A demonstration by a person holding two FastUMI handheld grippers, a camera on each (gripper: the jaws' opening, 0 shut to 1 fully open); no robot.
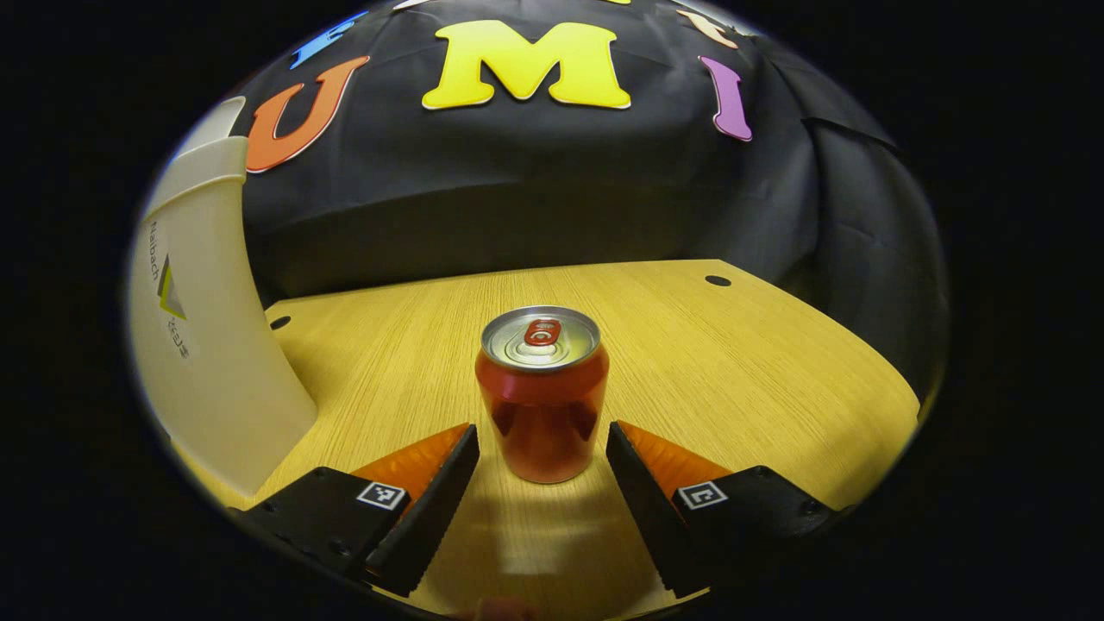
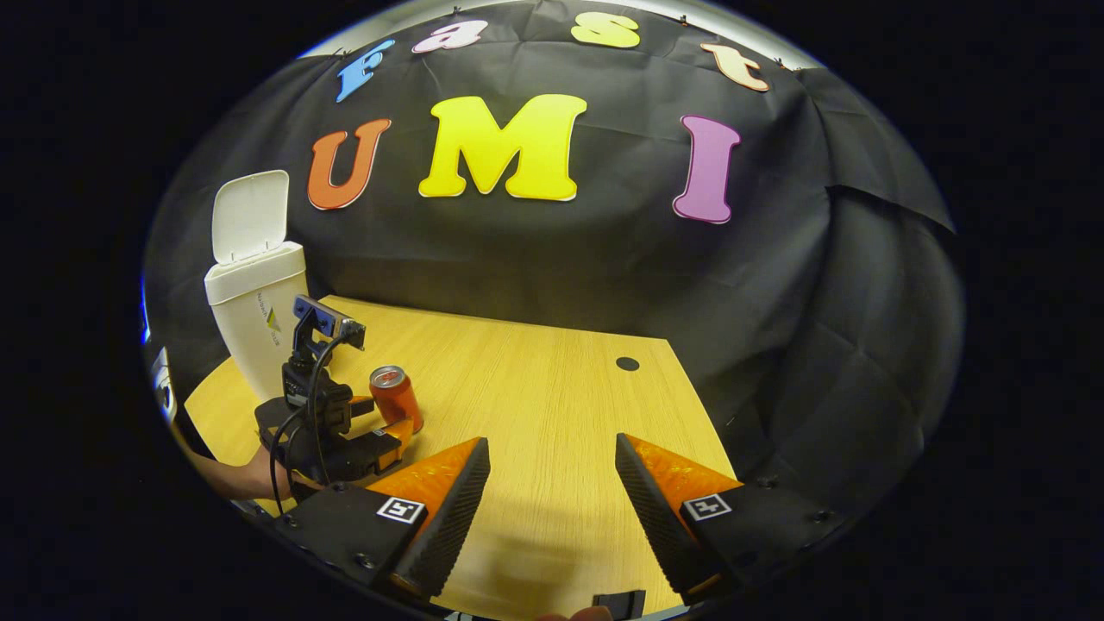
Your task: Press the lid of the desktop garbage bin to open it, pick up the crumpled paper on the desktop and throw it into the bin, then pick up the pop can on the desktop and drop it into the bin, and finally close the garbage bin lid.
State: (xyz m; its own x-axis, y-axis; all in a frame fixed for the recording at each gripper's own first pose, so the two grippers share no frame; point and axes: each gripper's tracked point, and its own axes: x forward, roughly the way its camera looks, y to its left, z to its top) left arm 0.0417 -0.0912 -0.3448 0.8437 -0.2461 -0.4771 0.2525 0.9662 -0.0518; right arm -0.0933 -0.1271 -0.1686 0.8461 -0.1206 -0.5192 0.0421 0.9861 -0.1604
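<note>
Bin point(image 2: 257, 332) lid point(image 2: 250, 214) is up; the left tool point(image 1: 542, 448), released, straddles the can point(image 1: 542, 397) at twelve o'clock; grasp, drop, closing remain.

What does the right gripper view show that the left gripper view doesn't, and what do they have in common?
Right gripper view alone: the bin's lid standing open, the left gripper seen from outside with its camera mount, reaching around the pop can, a hand holding it, and the right gripper with jaws open over bare table.

Left gripper view alone: the can's top with its pull tab, close up, between open jaws.

Both: the pop can upright, the garbage bin, the wooden table.
</note>
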